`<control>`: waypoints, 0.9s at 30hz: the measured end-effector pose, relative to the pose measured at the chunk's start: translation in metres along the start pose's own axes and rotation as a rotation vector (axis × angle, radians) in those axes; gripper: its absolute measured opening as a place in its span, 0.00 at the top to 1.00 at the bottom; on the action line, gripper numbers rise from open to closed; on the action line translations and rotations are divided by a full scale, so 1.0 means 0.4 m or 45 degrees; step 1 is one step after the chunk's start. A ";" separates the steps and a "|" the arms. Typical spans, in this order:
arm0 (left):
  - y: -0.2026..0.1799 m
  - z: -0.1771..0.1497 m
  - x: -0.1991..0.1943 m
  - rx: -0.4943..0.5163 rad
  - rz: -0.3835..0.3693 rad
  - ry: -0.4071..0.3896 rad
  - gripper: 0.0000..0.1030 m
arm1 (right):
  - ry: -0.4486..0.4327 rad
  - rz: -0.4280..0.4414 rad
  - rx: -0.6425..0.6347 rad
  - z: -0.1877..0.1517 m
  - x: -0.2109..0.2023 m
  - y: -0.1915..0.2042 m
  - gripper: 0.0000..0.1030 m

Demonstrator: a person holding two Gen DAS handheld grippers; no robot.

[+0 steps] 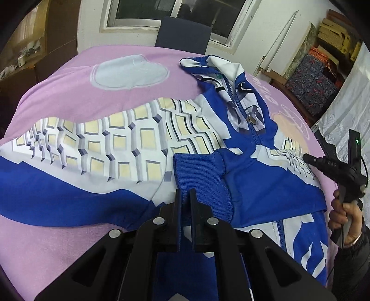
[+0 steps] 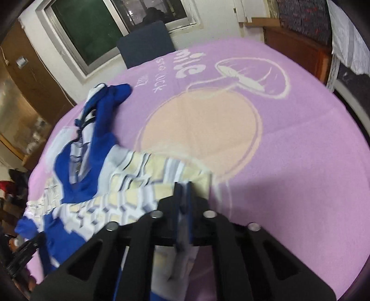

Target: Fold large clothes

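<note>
A blue, white and pale-yellow patterned zip jacket (image 1: 138, 143) lies spread on a pink blanket (image 1: 69, 76). My left gripper (image 1: 185, 196) is shut on the jacket's blue ribbed hem (image 1: 201, 171), fabric pinched between the fingers. The right gripper (image 1: 309, 159) shows at the right edge of the left wrist view, over the jacket's right side. In the right wrist view the right gripper (image 2: 182, 187) is shut on the jacket's fabric (image 2: 129, 185), a blue and white fold between its jaws. The collar and zipper (image 1: 240, 92) lie toward the far side.
The blanket (image 2: 277, 162) carries a mushroom print and lettering. A dark blue chair (image 1: 183, 34) stands at the far side under a window (image 1: 175, 11). Stacked boxes (image 1: 323, 64) sit at the right. A wooden cabinet (image 2: 20, 104) stands at the left.
</note>
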State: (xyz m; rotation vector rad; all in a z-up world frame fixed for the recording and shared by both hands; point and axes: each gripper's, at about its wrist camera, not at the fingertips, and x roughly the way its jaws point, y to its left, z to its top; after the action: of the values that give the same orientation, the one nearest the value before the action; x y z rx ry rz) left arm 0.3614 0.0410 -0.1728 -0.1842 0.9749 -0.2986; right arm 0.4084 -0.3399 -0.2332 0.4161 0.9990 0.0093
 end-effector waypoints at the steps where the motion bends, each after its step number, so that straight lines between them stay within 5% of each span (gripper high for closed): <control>1: 0.002 0.003 0.001 -0.009 -0.005 0.005 0.93 | 0.009 0.006 0.019 0.006 0.001 -0.006 0.98; 9: -0.068 0.002 -0.095 0.057 -0.068 -0.117 0.94 | 0.001 0.127 -0.121 -0.093 -0.115 0.046 0.92; 13: -0.126 -0.005 -0.034 0.145 -0.082 -0.025 0.93 | 0.084 0.162 -0.101 -0.160 -0.103 0.039 0.93; 23: -0.034 -0.026 -0.004 -0.079 -0.259 0.039 0.92 | 0.062 0.286 0.081 -0.228 -0.152 -0.071 0.97; 24: -0.019 -0.030 -0.024 -0.107 -0.248 0.019 0.88 | 0.056 0.283 0.104 -0.230 -0.158 -0.075 0.97; 27: 0.036 -0.042 -0.112 -0.163 -0.172 -0.099 0.53 | -0.011 0.270 0.144 -0.247 -0.208 -0.080 0.78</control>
State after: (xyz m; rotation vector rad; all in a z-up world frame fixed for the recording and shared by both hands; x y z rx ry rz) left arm 0.3262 0.0689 -0.1510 -0.3768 0.9069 -0.3506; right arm 0.2763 -0.3527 -0.2231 0.6237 0.9461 0.1425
